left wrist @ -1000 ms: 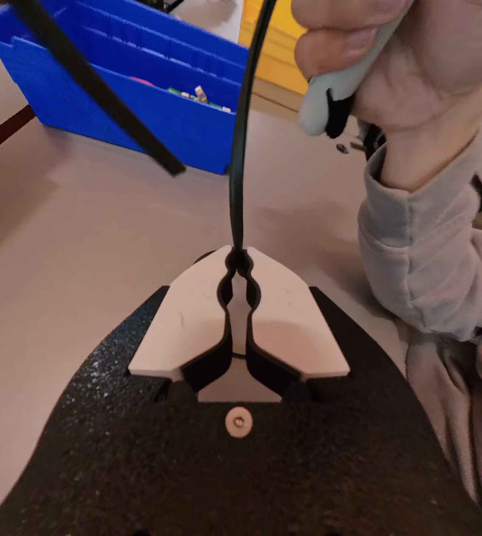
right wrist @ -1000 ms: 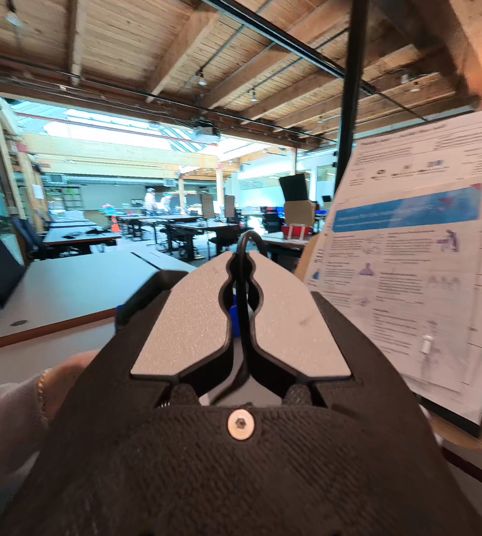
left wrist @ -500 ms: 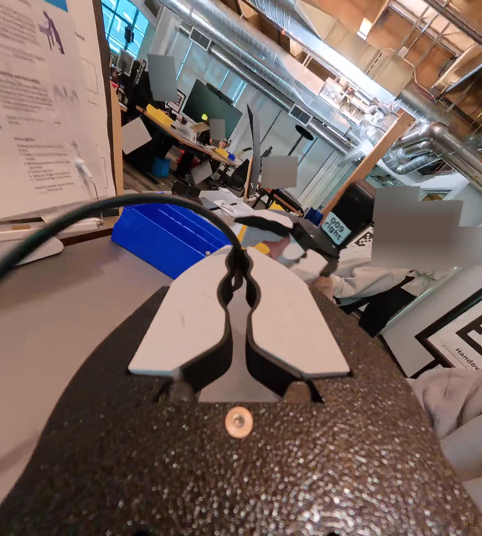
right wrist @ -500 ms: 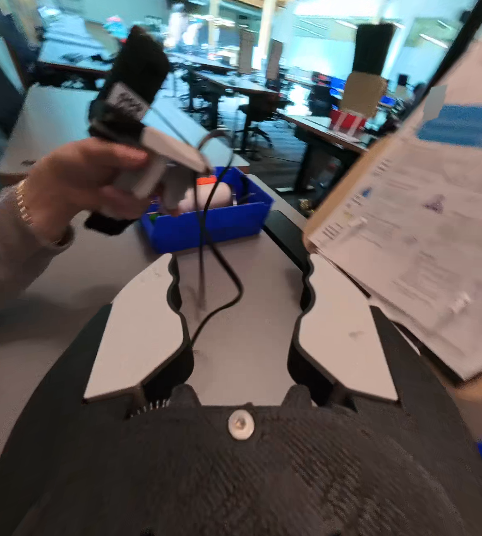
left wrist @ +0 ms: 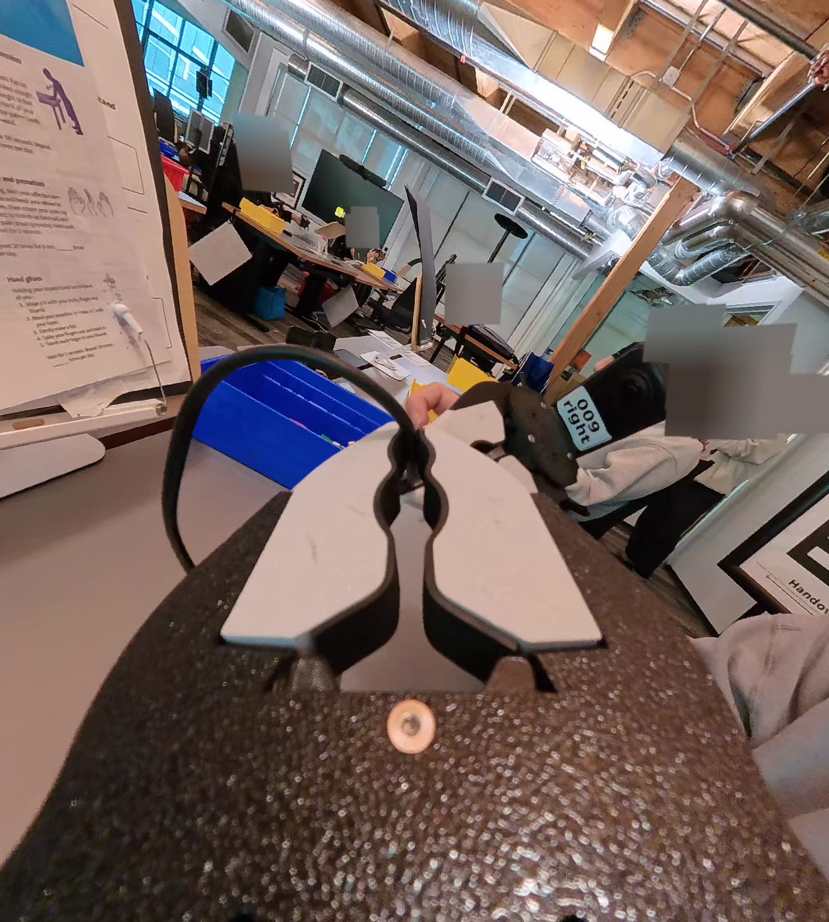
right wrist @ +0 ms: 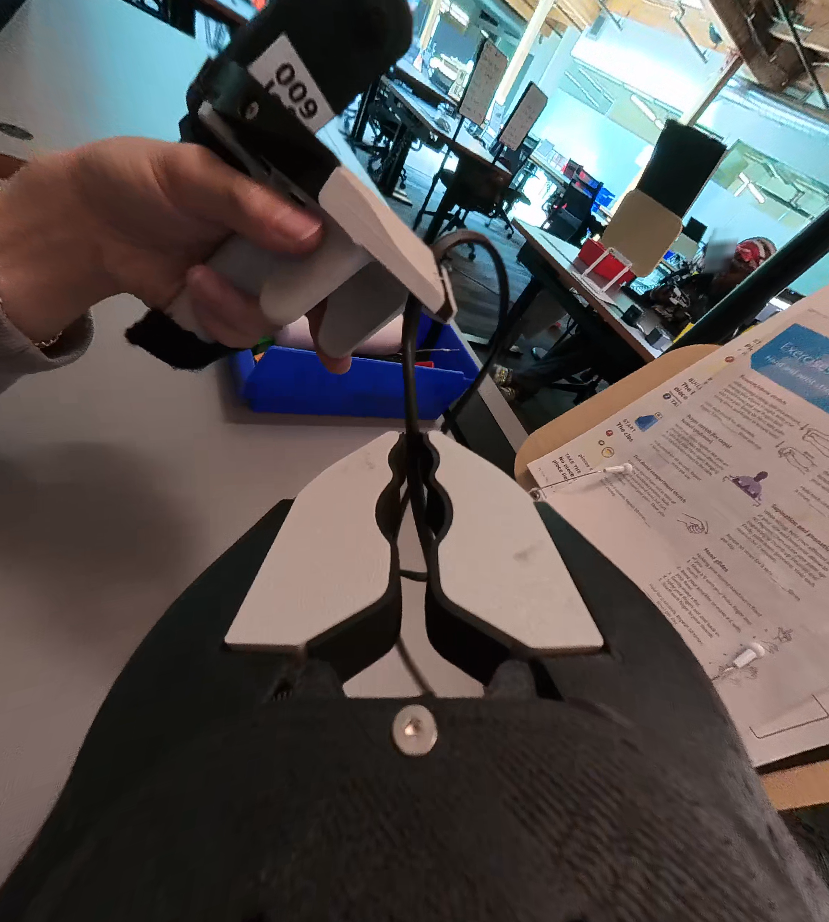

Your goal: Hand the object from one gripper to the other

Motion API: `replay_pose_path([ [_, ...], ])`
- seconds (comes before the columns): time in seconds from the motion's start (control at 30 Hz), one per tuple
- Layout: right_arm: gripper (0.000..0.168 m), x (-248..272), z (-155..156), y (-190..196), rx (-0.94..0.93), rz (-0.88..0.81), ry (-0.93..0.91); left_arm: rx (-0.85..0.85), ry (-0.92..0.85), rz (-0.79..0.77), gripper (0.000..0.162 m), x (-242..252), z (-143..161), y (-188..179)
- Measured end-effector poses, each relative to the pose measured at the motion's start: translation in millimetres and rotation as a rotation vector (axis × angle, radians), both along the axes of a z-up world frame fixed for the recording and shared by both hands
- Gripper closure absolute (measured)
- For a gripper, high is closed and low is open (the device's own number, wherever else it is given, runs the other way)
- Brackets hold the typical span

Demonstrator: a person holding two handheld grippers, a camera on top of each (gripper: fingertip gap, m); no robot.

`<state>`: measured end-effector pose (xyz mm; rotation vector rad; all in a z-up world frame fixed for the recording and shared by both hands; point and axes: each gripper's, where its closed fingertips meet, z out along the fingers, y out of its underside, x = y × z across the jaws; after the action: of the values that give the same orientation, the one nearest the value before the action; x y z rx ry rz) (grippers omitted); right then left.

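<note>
A black cable (left wrist: pixel 171 479) is pinched at the tips of my left gripper (left wrist: pixel 408 441), which is shut on it. The cable arcs up and to the left, then drops behind the gripper body. In the right wrist view my right gripper (right wrist: pixel 415 441) is shut on the same cable (right wrist: pixel 410 379), which runs up to the left gripper (right wrist: pixel 439 294) held by a hand (right wrist: pixel 128 239). A second strand loops out to the right of it. The right gripper (left wrist: pixel 452 426) shows just behind my left tips. Both hold the cable above the grey table (right wrist: pixel 78 499).
A blue bin (left wrist: pixel 272 424) with small parts stands on the table, also in the right wrist view (right wrist: pixel 352 389). A wooden stand with printed sheets (right wrist: pixel 751 499) is on the right, left in the left wrist view (left wrist: pixel 53 224). A framed black-and-white marker (left wrist: pixel 826 549) leans at right. Spacing between my two grippers at the tips: around 5 cm.
The right gripper, open half a second ago below the hanging cable, has shut on it. The left gripper has stayed shut on the cable and swung up from facing the table.
</note>
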<state>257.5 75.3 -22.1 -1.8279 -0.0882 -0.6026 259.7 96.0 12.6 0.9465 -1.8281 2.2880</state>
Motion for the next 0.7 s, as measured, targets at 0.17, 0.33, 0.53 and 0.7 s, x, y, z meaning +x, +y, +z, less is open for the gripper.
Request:
replay_pose_path([
  [0.17, 0.163, -1, 21, -13, 0.161, 0.009, 0.17, 0.151, 0.005, 0.052, 0.129, 8, -20, 2],
  [0.33, 0.163, 18, 44, -29, 0.372, -0.103, 0.265, 0.375, -0.006, -0.071, 0.099, -12, -49, -4],
  [0.53, 0.163, 18, 69, -48, 0.567, -0.074, 0.295, 0.563, -0.201, -0.029, 0.105, -11, -60, -19],
  [0.7, 0.163, 18, 78, -49, 0.613, -0.129, 0.248, 0.821, -0.125, 0.139, 0.08, 19, -102, -36],
])
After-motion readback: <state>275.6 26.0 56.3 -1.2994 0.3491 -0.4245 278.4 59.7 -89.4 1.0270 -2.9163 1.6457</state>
